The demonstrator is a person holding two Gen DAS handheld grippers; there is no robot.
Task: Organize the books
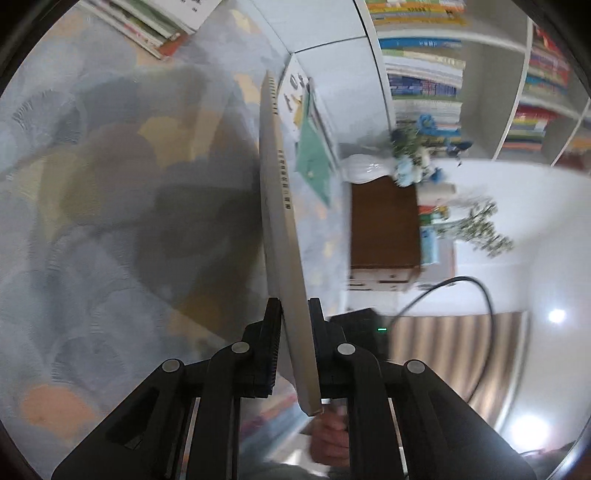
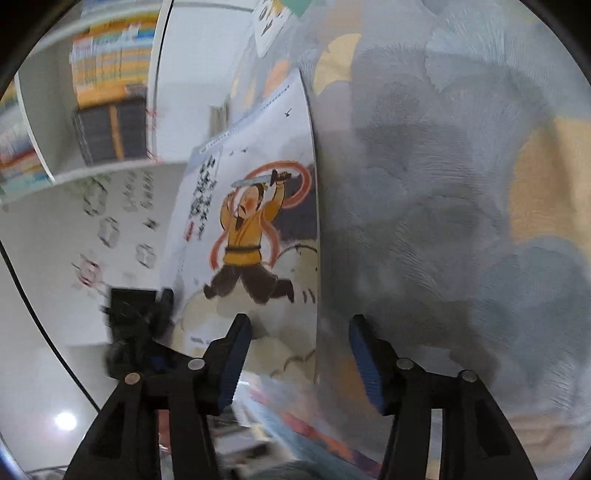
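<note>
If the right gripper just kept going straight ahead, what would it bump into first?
Probably the picture book: its edge stands right ahead of the open right gripper, with the patterned carpet behind. Depth is hard to judge.

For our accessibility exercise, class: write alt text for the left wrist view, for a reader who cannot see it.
The left gripper is shut on the spine edge of a thin grey book held on edge above a blue and yellow patterned carpet. Blurred behind: white bookshelves full of colourful books, and a stack of books on the carpet.
</note>
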